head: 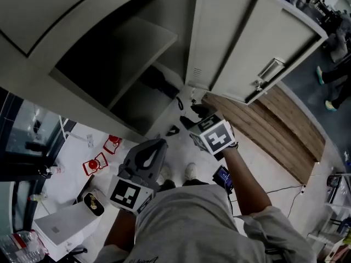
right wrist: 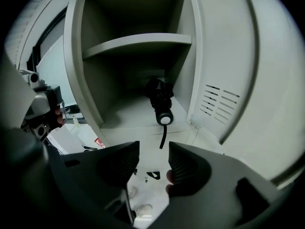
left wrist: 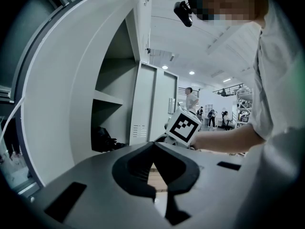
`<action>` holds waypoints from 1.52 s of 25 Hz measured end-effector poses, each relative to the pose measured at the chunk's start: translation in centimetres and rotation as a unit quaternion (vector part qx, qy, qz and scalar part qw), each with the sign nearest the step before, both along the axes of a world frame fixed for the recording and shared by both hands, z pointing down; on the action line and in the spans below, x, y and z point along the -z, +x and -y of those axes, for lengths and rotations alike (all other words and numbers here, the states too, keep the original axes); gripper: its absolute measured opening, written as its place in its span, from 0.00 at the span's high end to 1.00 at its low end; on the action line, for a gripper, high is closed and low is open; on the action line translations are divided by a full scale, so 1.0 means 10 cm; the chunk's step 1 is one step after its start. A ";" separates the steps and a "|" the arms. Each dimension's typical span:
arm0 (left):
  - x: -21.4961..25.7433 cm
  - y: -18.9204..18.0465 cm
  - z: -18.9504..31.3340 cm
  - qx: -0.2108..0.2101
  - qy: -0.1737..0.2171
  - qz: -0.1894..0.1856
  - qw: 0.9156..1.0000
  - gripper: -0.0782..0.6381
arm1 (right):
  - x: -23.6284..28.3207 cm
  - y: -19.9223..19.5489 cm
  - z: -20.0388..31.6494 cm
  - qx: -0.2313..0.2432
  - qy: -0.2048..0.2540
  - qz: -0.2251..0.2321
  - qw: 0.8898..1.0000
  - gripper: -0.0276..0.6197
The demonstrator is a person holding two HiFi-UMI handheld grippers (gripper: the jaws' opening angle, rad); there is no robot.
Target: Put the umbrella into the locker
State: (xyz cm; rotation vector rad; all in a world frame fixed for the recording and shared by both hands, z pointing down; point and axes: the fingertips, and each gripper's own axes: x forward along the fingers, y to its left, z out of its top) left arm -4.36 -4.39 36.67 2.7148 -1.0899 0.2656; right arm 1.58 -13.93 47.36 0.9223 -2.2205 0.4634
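Well inside the locker [right wrist: 193, 70] lies the umbrella [right wrist: 160, 103], on the floor of the lower compartment beneath the shelf [right wrist: 138, 41]. It is black, folded short and thick, with its round pale-capped end turned toward the opening and a thin black strap [right wrist: 164, 138] trailing out over the front edge. In the head view it shows only as a dark shape [head: 158, 80] deep in the compartment, beside the open door [head: 247, 43]

The right arm reaches forward from the body toward the opening, with its right tool [right wrist: 153, 151] tilted down at the locker floor; the jaws stand wide apart with nothing between them, short of the umbrella. The left tool [left wrist: 153, 144] is held lower and closer to the body, roughly level and facing the locker, its jaws meeting at the tips and gripping nothing. The right tool's marker cube [left wrist: 183, 126] shows just beyond it
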 end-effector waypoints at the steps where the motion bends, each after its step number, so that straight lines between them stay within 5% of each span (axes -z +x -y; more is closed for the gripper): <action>1: -0.01 0.02 0.00 -0.002 0.000 0.001 1.000 0.87 | 0.01 0.05 -0.04 -0.004 0.000 -0.001 1.000 0.65; 10: 0.03 0.21 -0.03 -0.013 0.005 0.001 1.000 0.87 | 0.16 0.29 -0.38 -0.026 0.014 0.004 1.000 0.68; 21: 0.05 0.42 -0.10 -0.029 0.006 0.008 1.000 0.87 | 0.33 0.47 -0.66 -0.063 0.013 0.040 0.997 0.89; 38: 0.07 0.51 -0.18 -0.035 0.005 0.010 0.999 0.87 | 0.35 0.52 -0.84 -0.059 0.013 0.039 0.997 0.91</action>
